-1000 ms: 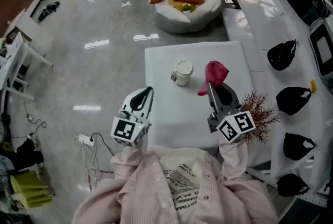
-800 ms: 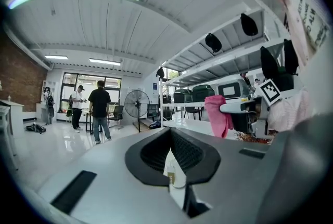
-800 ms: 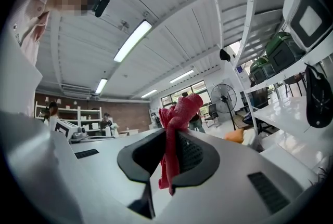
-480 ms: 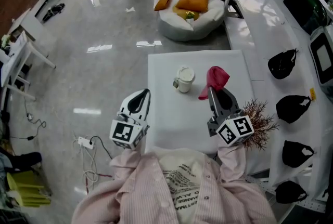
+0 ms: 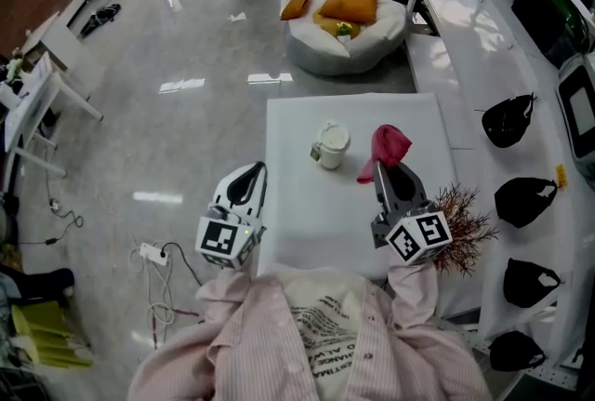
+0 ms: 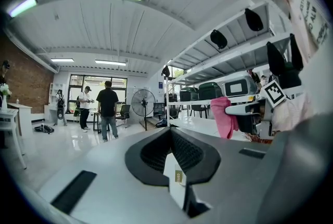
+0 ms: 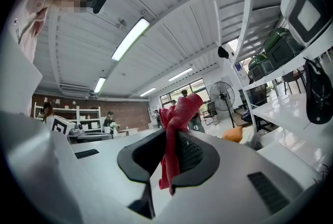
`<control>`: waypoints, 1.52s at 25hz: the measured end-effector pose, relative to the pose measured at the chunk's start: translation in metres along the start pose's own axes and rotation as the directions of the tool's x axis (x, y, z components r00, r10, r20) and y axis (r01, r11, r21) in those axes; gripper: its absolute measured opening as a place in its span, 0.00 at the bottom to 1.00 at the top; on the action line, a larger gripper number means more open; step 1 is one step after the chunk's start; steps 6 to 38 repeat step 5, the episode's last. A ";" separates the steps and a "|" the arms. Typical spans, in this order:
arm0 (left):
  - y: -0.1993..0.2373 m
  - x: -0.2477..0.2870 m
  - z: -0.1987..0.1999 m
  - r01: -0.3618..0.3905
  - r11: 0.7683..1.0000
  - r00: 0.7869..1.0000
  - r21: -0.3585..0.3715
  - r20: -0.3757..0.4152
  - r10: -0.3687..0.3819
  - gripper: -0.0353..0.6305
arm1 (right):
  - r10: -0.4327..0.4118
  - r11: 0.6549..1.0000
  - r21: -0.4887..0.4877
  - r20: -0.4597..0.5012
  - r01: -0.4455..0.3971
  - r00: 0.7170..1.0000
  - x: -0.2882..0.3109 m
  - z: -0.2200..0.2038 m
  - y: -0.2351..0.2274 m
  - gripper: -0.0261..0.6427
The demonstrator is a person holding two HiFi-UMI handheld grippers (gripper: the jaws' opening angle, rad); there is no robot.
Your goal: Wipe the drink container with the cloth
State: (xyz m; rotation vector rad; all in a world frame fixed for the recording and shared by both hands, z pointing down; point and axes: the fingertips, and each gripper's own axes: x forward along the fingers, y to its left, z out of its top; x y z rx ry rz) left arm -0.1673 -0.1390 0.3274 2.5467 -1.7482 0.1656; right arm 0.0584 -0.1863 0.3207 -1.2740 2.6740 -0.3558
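**Operator:** Report the position of the drink container (image 5: 329,144).

**Checker:** It stands upright on the white table (image 5: 307,232), close to the far edge and slightly left of that edge's middle. Nothing is in contact with it.

**Operator:** Report the position of the cloth (image 5: 388,146).

**Checker:** The pink cloth is off the table surface, above the far right part of the table. It is near the container on its right side but clear of it.

**Operator:** What is the state of the right gripper (image 5: 383,170)?

**Checker:** Its jaws are clamped on the cloth. One bunch stands above the jaw tips and a short tail hangs below them.

**Operator:** And the left gripper (image 5: 251,172)?

**Checker:** Its jaws are together. It is just outside the table's left edge, toward the near left corner, well apart from the container.
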 end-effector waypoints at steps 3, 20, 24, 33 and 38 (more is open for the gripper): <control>0.001 0.001 0.000 -0.004 1.000 1.000 -0.001 0.000 0.004 0.06 | 0.001 1.000 0.002 0.000 -0.001 1.000 0.001 0.000 -0.001 0.09; 0.001 0.002 0.000 -0.006 1.000 1.000 0.000 -0.001 0.006 0.06 | 0.000 1.000 0.003 0.001 0.000 1.000 0.001 0.002 -0.002 0.09; 0.001 0.002 0.000 -0.006 1.000 1.000 0.000 -0.001 0.006 0.06 | 0.000 1.000 0.003 0.001 0.000 1.000 0.001 0.002 -0.002 0.09; 0.001 0.002 0.000 -0.006 1.000 1.000 0.000 -0.001 0.006 0.06 | 0.000 1.000 0.003 0.001 0.000 1.000 0.001 0.002 -0.002 0.09; 0.001 0.002 0.000 -0.006 1.000 1.000 0.000 -0.001 0.006 0.06 | 0.000 1.000 0.003 0.001 0.000 1.000 0.001 0.002 -0.002 0.09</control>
